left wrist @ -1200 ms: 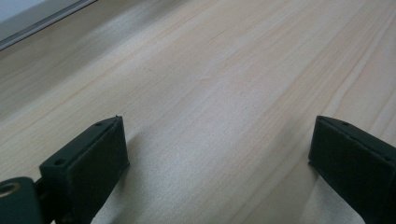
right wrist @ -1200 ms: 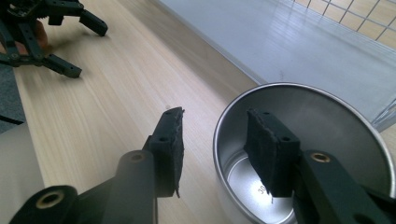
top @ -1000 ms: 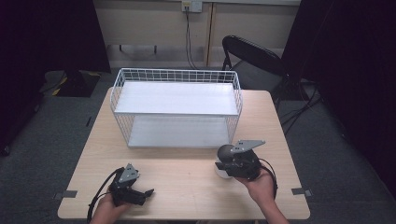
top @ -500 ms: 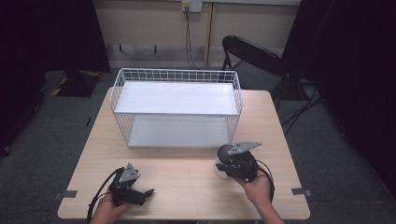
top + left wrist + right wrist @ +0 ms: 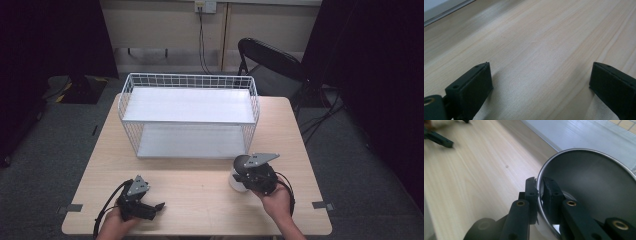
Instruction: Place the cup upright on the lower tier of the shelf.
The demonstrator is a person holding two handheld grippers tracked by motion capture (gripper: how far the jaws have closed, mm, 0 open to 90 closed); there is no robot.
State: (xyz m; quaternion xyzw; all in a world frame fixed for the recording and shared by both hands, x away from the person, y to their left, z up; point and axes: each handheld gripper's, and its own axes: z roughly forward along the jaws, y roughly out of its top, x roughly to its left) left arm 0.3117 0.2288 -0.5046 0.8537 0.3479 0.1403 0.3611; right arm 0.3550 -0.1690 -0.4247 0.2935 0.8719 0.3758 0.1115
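Note:
A cup [image 5: 237, 181], white outside and bare steel inside [image 5: 594, 185], stands on the wooden table [image 5: 200, 200] at the front right. My right gripper [image 5: 254, 176] is shut on its rim [image 5: 540, 190], one jaw outside the wall and one inside. Those jaws have just been closing onto the cup's wall. My left gripper [image 5: 154, 207] rests low over the table at the front left. It stands open, with only bare wood between its jaws [image 5: 541, 75].
A white wire rack [image 5: 189, 115] with two shelves stands across the back half of the table, its open side toward me. A black folding chair [image 5: 270, 60] sits behind the table's far right corner. Bare wood lies between the two grippers.

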